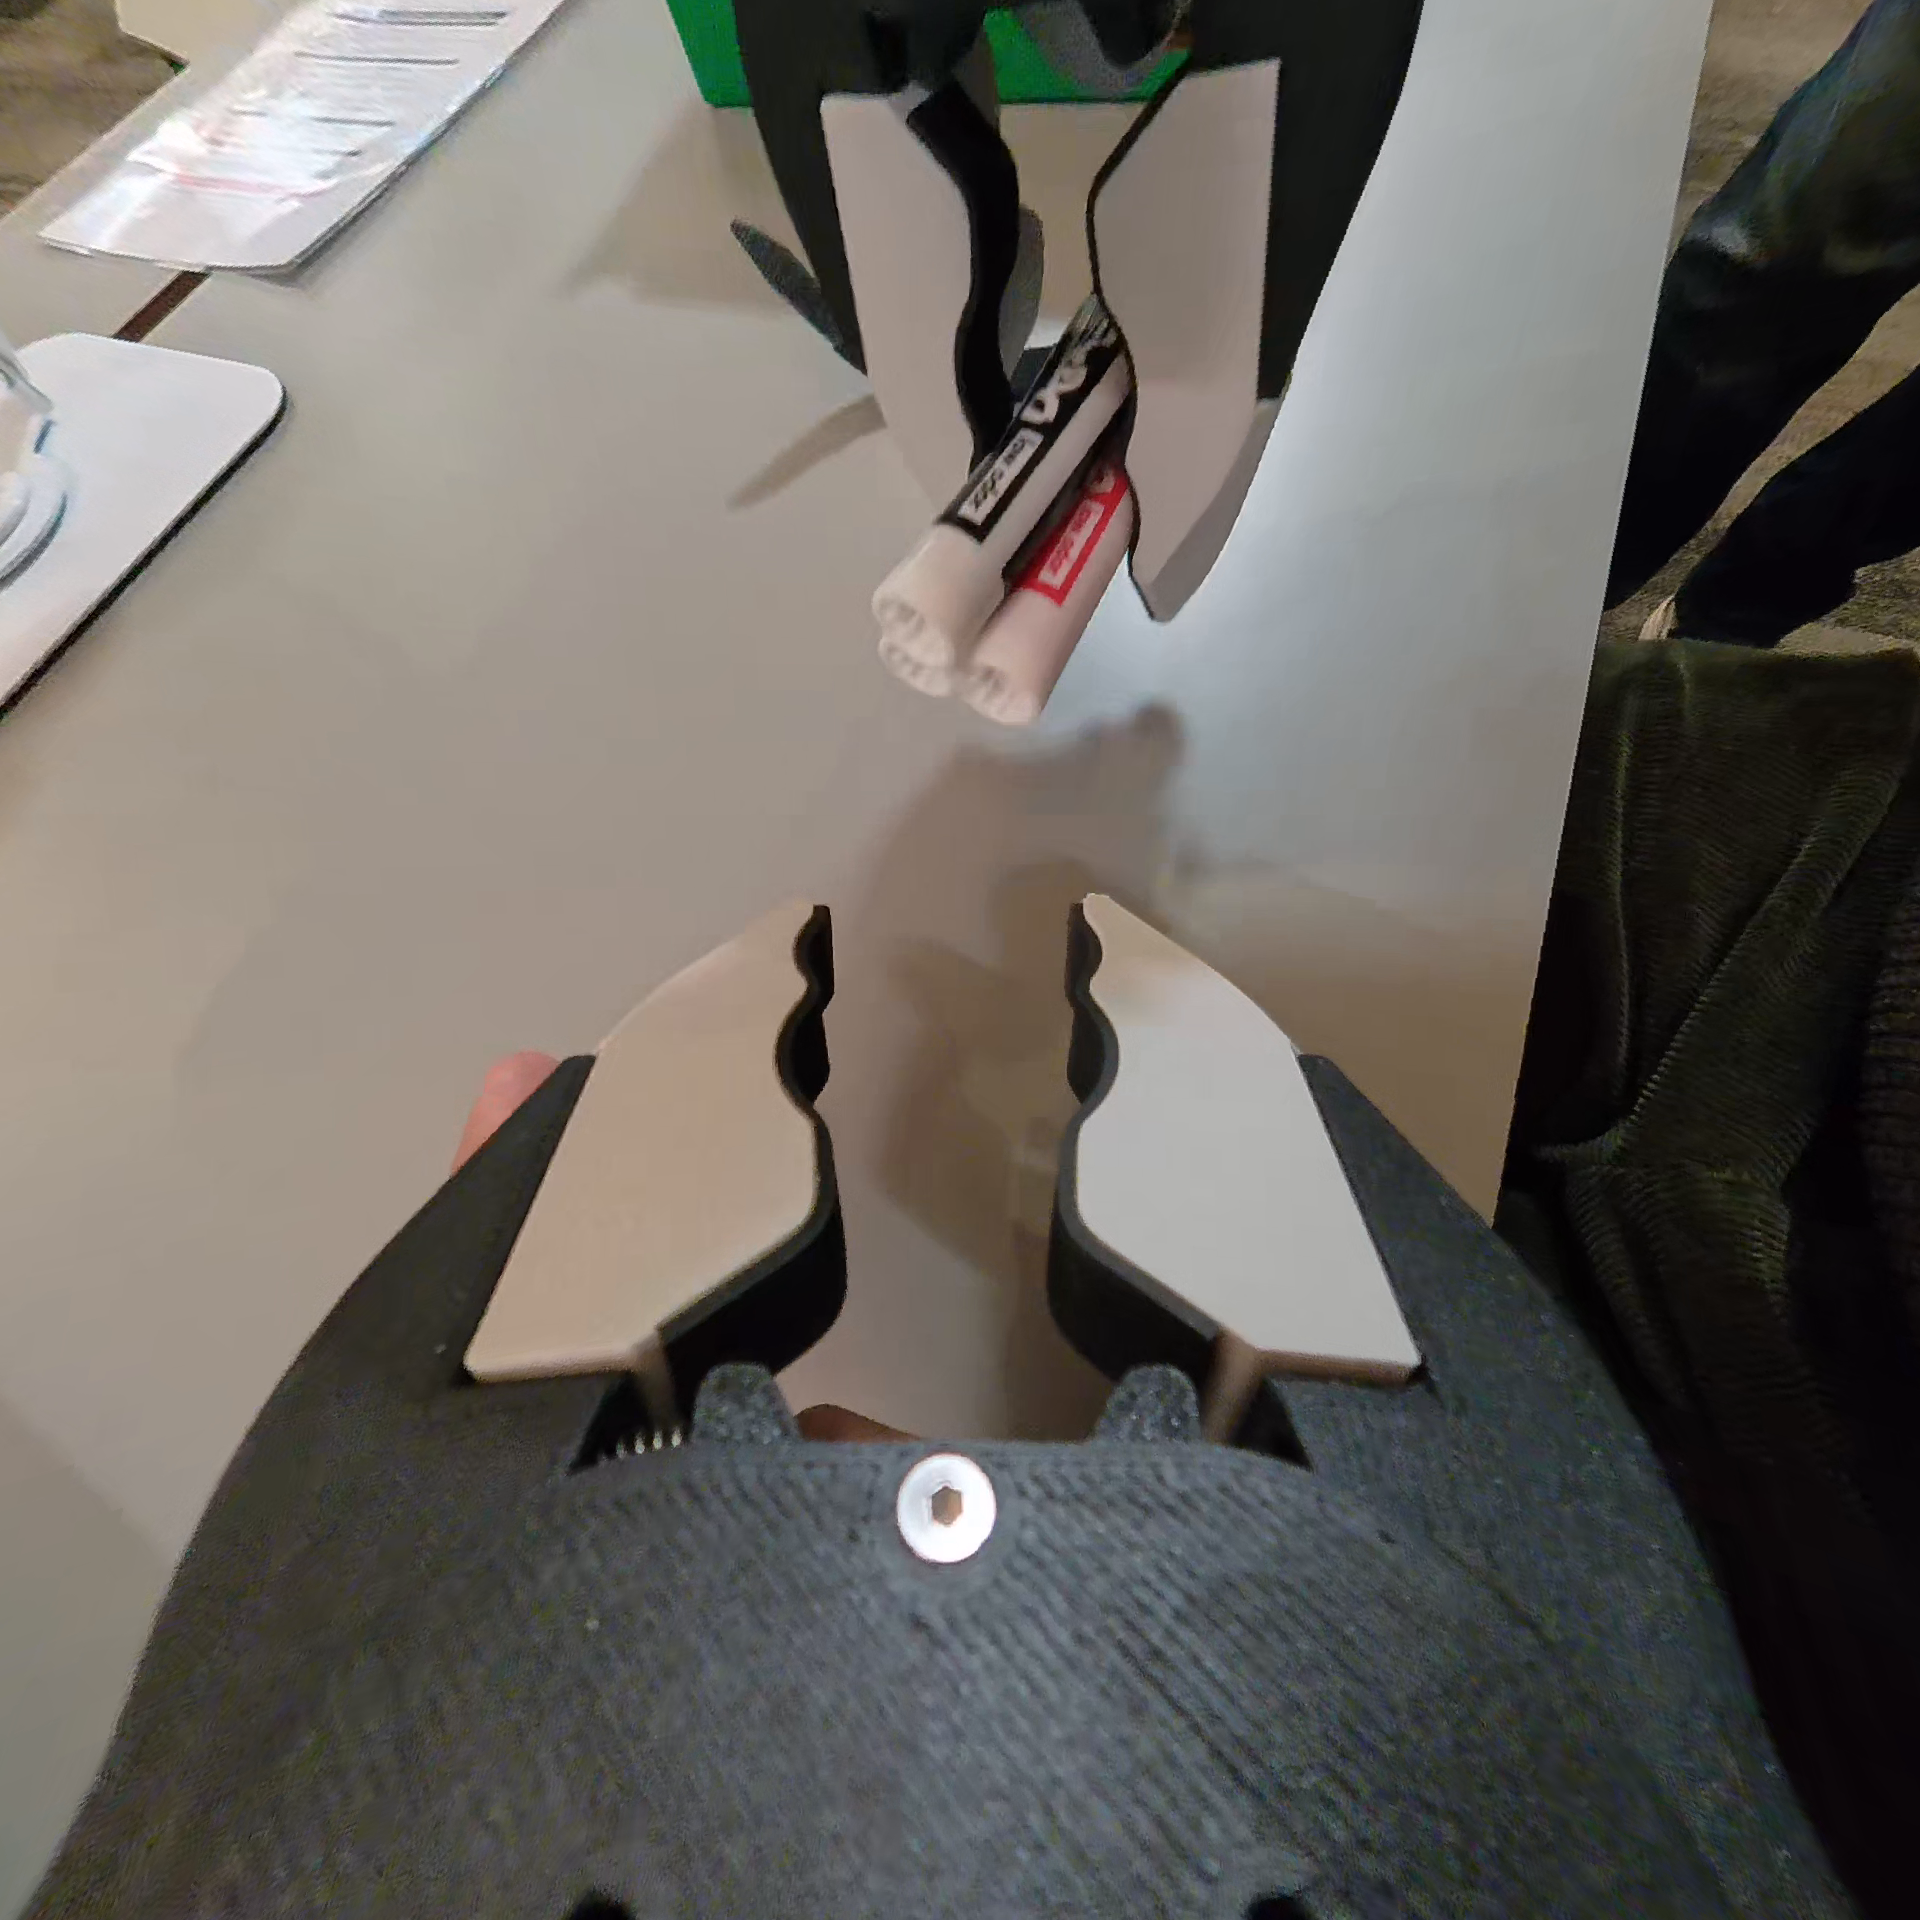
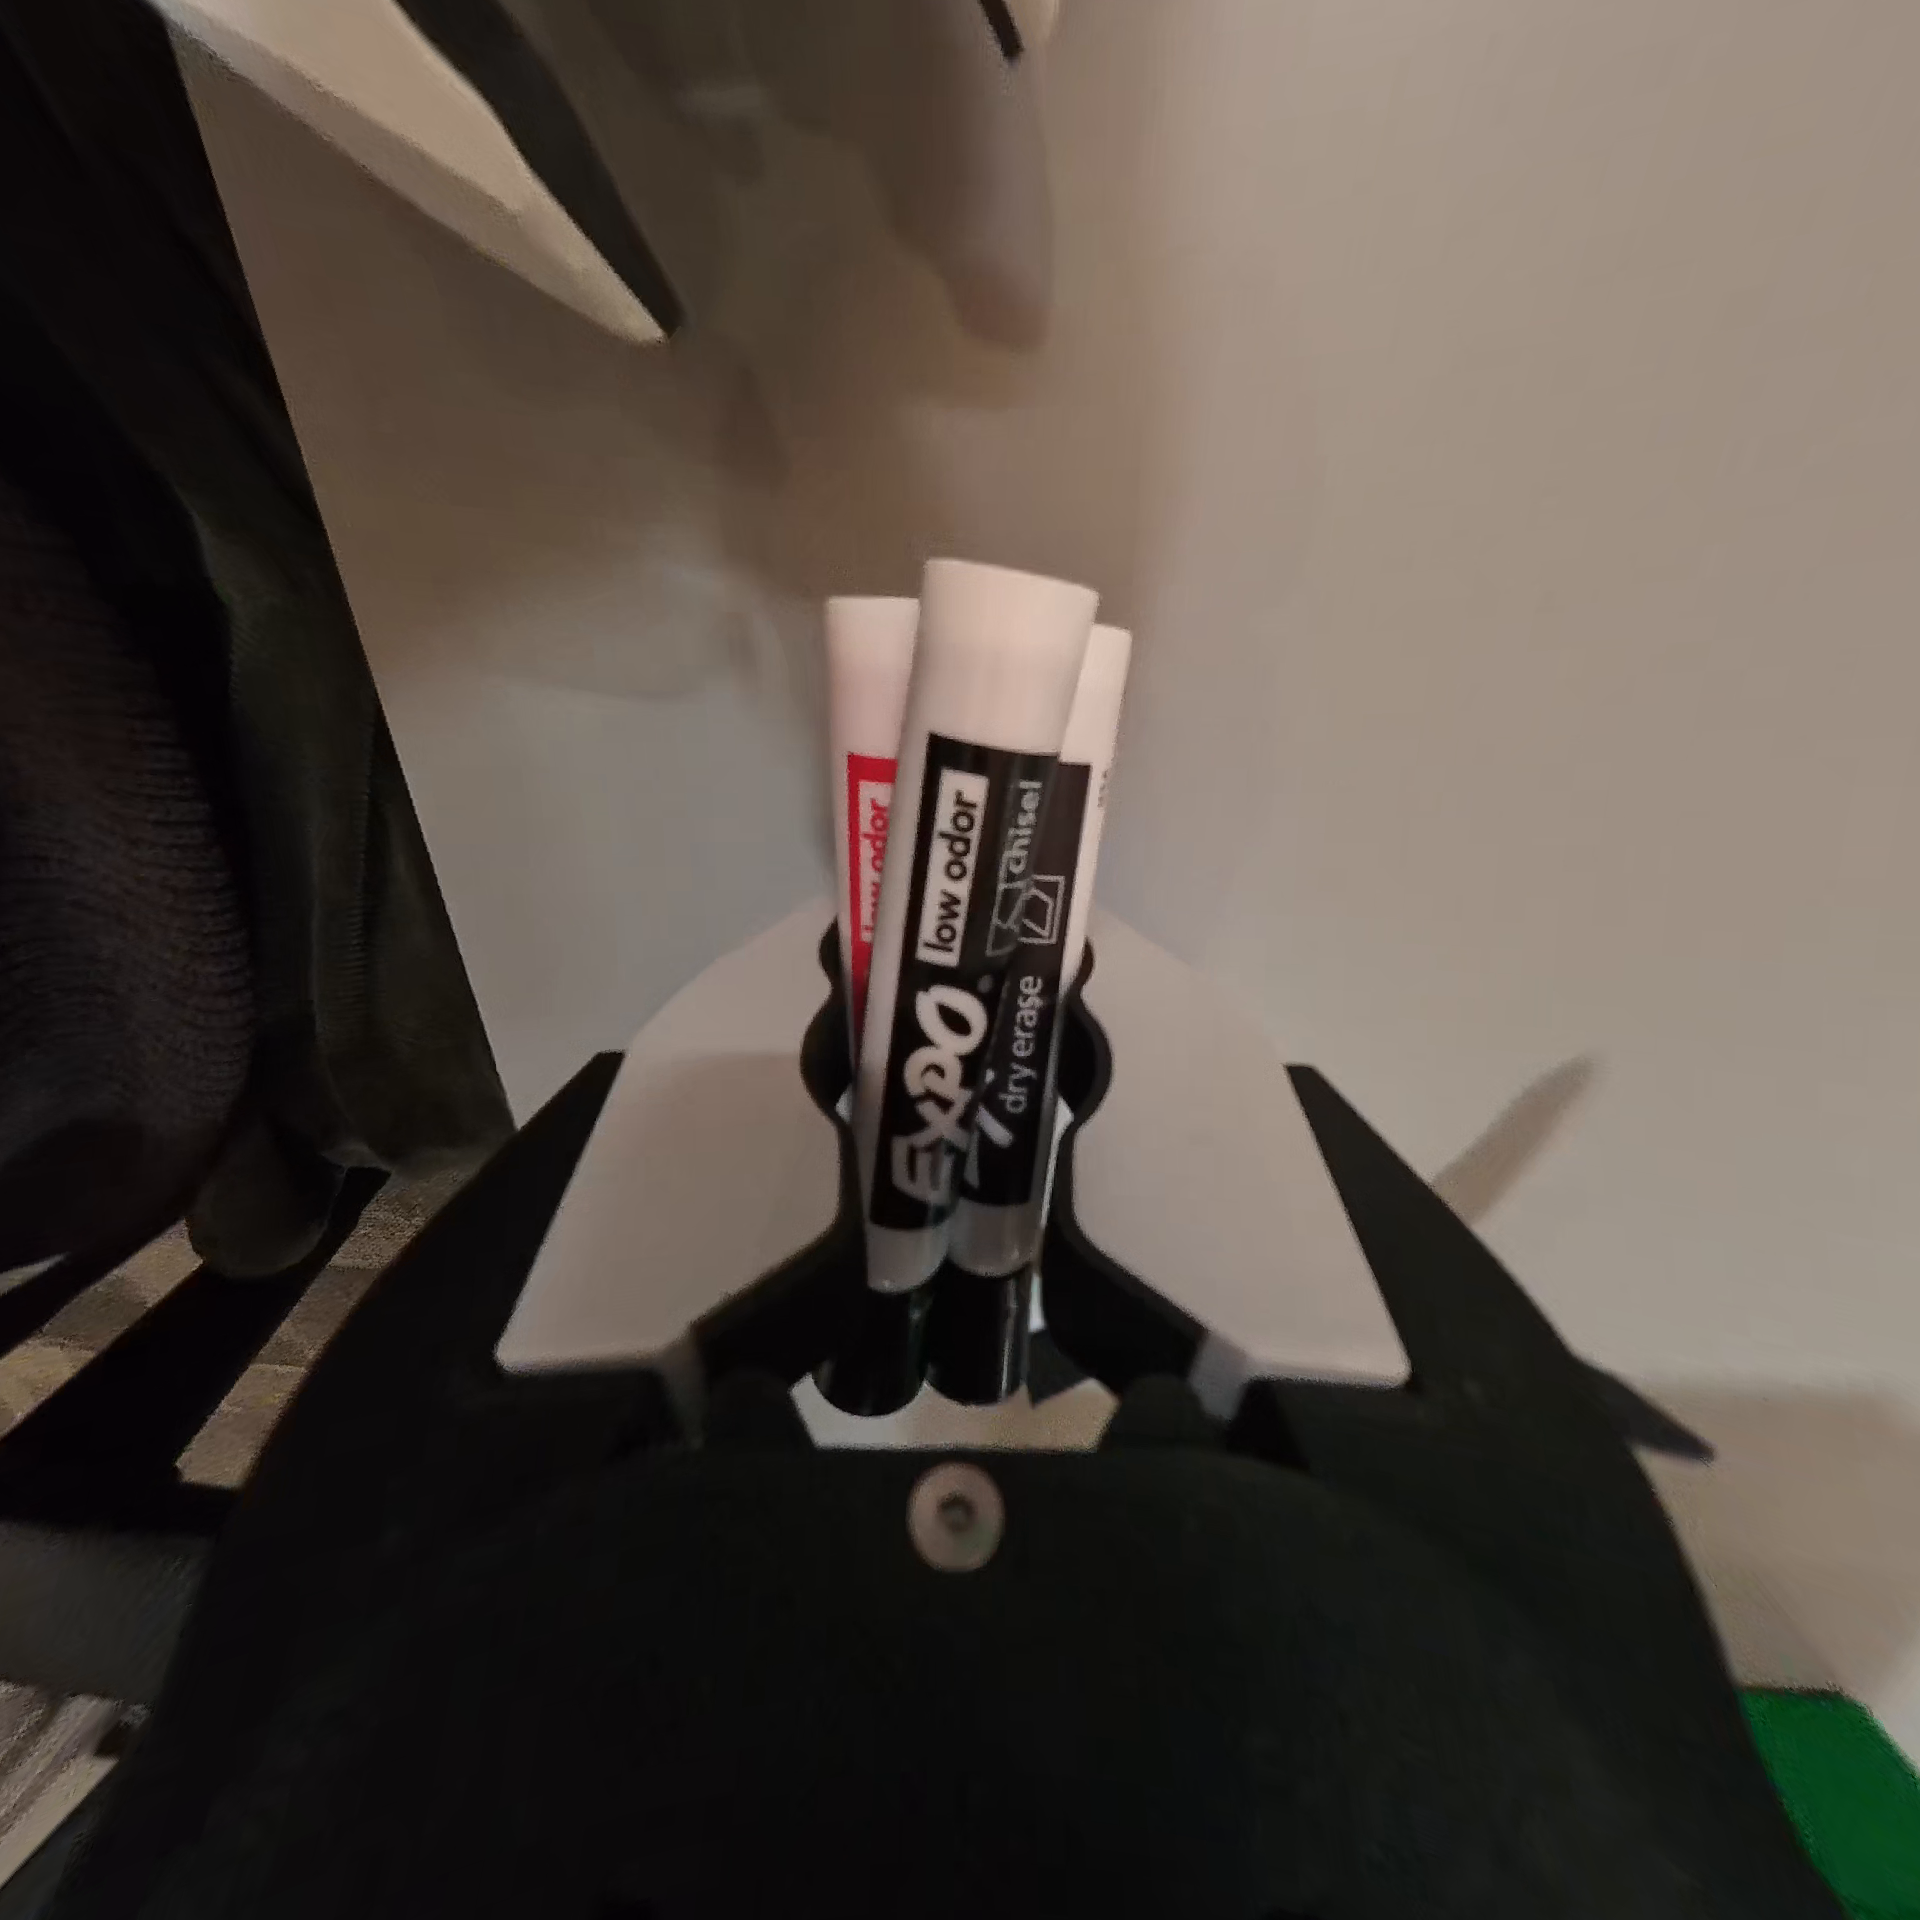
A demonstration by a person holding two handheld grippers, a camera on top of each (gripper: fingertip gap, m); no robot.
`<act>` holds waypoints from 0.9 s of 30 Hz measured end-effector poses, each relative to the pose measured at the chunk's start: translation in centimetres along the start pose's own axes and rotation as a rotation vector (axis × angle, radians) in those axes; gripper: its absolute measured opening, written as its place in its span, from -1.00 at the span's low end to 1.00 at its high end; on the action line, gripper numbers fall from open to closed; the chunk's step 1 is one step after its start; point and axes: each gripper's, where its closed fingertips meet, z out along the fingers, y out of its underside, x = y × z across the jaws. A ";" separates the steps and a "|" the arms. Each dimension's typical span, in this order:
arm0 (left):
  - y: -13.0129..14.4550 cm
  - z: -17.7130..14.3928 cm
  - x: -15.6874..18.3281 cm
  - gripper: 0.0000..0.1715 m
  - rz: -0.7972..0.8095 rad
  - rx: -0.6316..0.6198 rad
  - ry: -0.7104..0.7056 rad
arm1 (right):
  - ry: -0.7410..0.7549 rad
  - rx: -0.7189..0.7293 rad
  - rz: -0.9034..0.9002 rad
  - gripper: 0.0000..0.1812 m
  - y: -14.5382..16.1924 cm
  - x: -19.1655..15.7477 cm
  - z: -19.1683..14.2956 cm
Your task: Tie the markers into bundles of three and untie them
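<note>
1. The desk (image 1: 416,727) is the biggest thing under me – a pale, matte surface that fills most of the left wrist view, with its edge running down the right side beside a dark green ribbed sleeve (image 1: 1745,987).
2. My left gripper (image 1: 951,914) sits low in its own view, above the desk. Its jaws stand apart with a clear gap between them, and they hold nothing; only bare desk shows through the gap.
3. My right gripper (image 2: 961,935) faces the left one from the far side of the desk, and hangs in the air above it. Its jaws are closed around the markers, pinching them in the scalloped notches.
4. A green box (image 1: 717,52) stands at the far end of the desk, behind the right gripper, mostly cut off by the picture's top edge.
5. A clear plastic sleeve with printed paper (image 1: 281,135) lies on the far left of the desk, and nearer on the left lies a white pad with rounded corners (image 1: 135,457).
6. The markers (image 2: 966,935) are three, pressed side by side – two with black labels and one with a red label. Their white butt ends stick out past the right jaws toward my left gripper, well clear of the desk; their dark caps point back into the right gripper's body.
</note>
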 end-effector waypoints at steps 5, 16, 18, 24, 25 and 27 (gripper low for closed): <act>-0.7 0.7 0.4 -0.50 0.025 0.010 0.019 | 0.018 -0.021 0.099 -0.58 2.7 -0.2 -1.5; -3.1 3.4 0.9 -0.50 0.026 0.040 0.089 | 0.104 -0.040 0.391 -0.58 7.8 -1.4 -3.7; -3.6 4.1 1.0 -0.50 0.015 0.046 0.093 | 0.117 -0.034 0.438 -0.59 8.7 -1.6 -4.0; -4.8 6.2 0.4 -0.44 0.015 0.038 0.063 | 0.151 -0.014 0.544 -0.59 11.8 -2.2 -4.9; -5.0 6.7 0.3 -0.42 0.009 0.029 0.066 | 0.152 -0.012 0.558 -0.59 12.3 -2.4 -5.0; -5.6 7.7 -0.4 -0.43 -0.024 0.014 0.067 | 0.153 -0.010 0.585 -0.59 13.3 -2.5 -5.1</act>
